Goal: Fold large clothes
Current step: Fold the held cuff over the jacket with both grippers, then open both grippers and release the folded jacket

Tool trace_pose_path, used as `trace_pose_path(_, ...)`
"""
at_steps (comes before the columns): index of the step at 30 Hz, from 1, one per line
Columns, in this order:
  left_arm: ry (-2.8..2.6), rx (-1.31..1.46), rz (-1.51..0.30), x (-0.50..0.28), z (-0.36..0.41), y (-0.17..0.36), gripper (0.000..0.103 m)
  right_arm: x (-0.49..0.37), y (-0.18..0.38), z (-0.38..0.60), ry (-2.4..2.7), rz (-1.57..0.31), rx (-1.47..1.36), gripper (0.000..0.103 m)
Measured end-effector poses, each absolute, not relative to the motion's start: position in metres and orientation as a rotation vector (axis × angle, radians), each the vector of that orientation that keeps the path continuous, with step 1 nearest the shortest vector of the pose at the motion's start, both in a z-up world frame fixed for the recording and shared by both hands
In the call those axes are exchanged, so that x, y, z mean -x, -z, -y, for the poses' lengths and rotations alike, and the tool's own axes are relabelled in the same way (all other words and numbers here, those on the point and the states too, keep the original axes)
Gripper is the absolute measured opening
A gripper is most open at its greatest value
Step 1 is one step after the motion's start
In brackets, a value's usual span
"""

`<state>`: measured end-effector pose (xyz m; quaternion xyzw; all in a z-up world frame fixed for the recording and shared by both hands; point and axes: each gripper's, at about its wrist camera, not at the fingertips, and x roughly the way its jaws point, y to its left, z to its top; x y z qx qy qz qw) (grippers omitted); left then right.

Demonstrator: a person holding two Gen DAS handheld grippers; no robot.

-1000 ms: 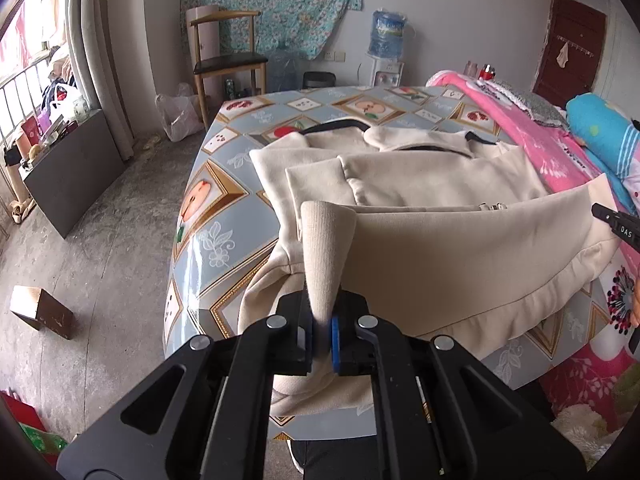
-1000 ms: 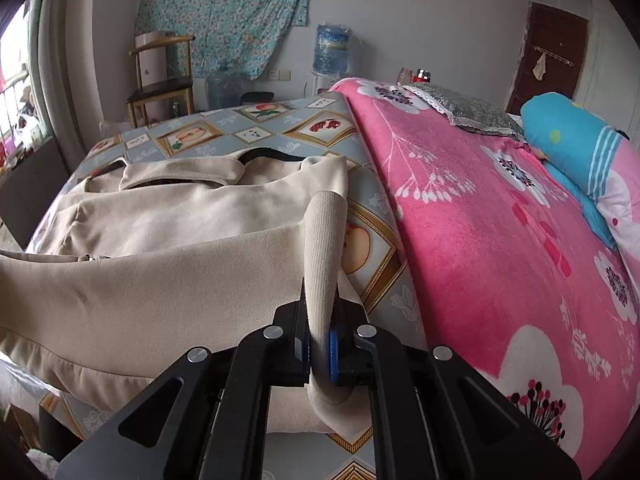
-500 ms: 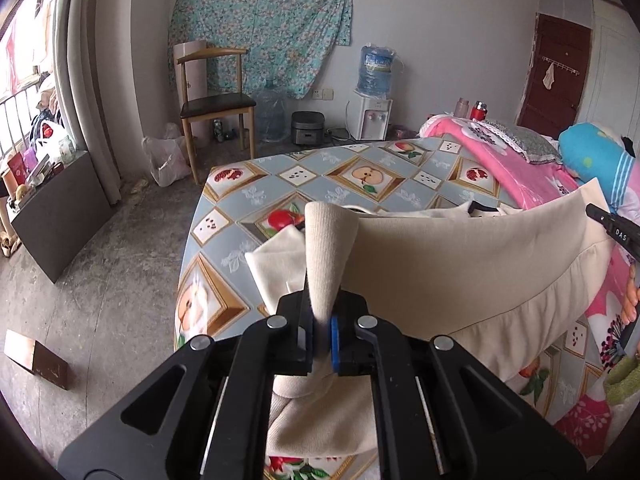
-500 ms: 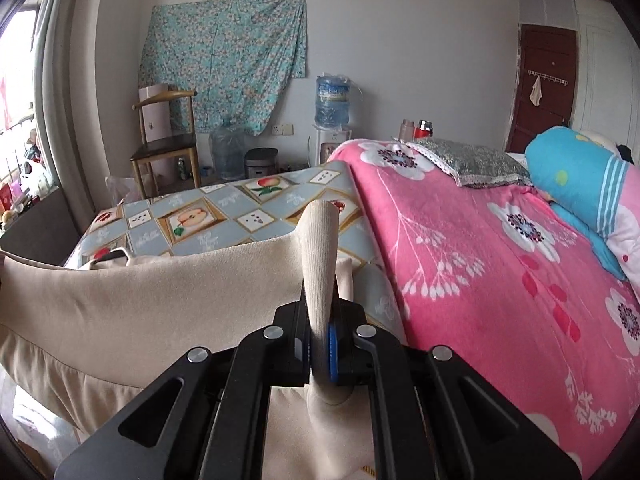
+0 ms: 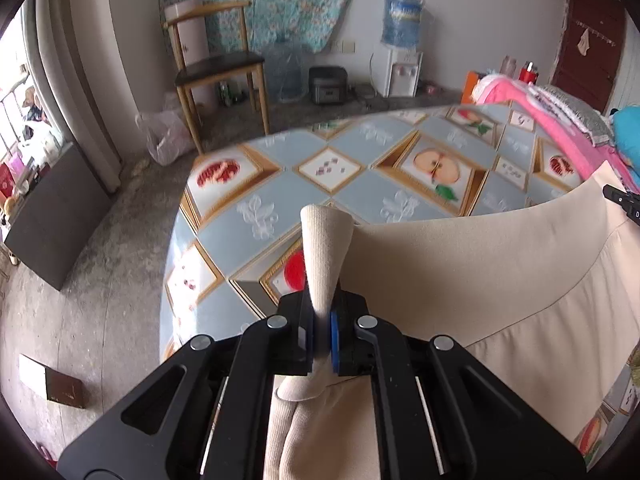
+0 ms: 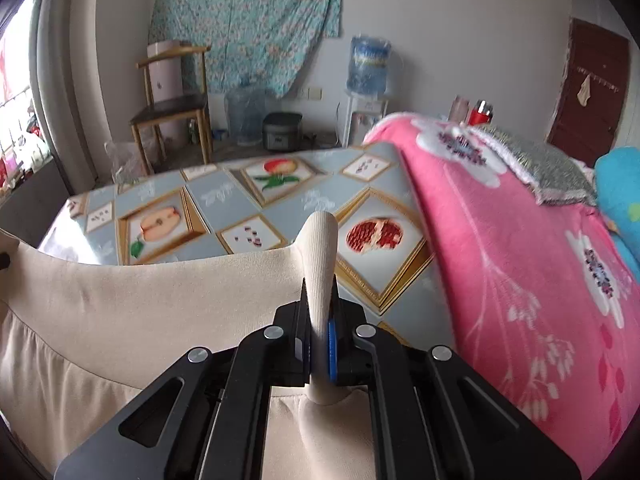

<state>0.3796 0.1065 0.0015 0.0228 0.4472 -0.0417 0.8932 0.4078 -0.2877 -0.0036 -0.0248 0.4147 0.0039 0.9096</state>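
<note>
A large beige garment [image 5: 480, 280] hangs stretched between my two grippers above the bed. My left gripper [image 5: 321, 320] is shut on one corner of its ribbed hem, which sticks up between the fingers. My right gripper [image 6: 319, 320] is shut on the other hem corner [image 6: 320, 248]. The ribbed band [image 6: 160, 288] runs taut from one grip to the other, and the cloth below it drops toward me. The rest of the garment beneath the hem is hidden. The right gripper's tip [image 5: 624, 200] shows at the right edge of the left wrist view.
The bed carries a blue fruit-patterned sheet [image 5: 340, 200] and a pink floral blanket [image 6: 520, 260] on the right. Beyond the bed's far edge stand a wooden chair [image 5: 216, 68], a water dispenser [image 5: 400, 60] and a rice cooker [image 5: 328, 84]. A small box [image 5: 52, 384] lies on the concrete floor.
Both grippers carried the hem across the bed toward its far end. The lower part of the garment now covers the collar and sleeves that lay in view before.
</note>
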Motion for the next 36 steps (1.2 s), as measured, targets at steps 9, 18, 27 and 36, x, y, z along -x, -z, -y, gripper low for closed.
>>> trace_pose_path(9,-0.049,0.091,-0.955,-0.381,-0.168,0.018,0.024,-0.41,0.012,0.391,0.122,-0.924,-0.255,0.032)
trace_pose_path(18,0.143,0.147,-0.876,-0.284,-0.164,-0.035,0.023,-0.276,-0.038,0.361,-0.042,-0.851,-0.131,0.033)
trace_pose_path(27,0.239,0.112,-1.04,-0.212,-0.111,0.028,0.023,-0.209,0.04,0.331,-0.061,-1.012,-0.132,0.034)
trace_pose_path(36,0.223,0.142,-0.925,-0.182,-0.124,0.0,0.021,-0.176,-0.011,0.323,0.006,-0.923,-0.153,0.034)
